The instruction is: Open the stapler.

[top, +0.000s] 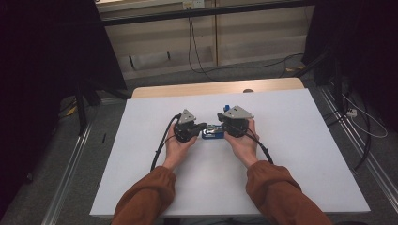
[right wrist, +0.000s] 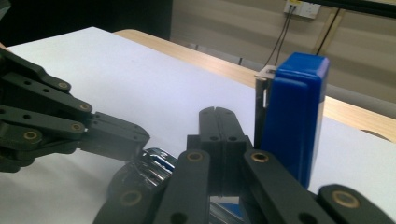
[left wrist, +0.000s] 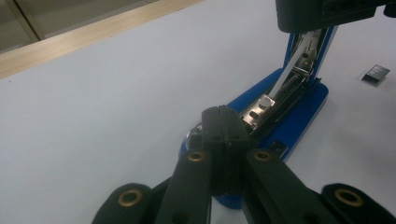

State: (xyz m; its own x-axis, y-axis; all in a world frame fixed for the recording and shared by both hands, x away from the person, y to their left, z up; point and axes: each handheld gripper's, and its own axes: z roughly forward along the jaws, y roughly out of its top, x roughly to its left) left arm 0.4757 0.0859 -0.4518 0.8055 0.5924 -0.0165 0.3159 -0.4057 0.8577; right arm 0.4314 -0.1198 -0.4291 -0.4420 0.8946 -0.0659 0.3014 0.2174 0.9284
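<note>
Both tongs closed, touching opened blue stapler.

White table, grey floor, beige wall, dangling cables.

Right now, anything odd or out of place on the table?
The blue stapler lies on the white table hinged wide open: its blue top arm stands upright, the metal staple track exposed. A small dark strip, possibly staples, lies loose beside it. Both grippers, left and right, are shut at it.
</note>
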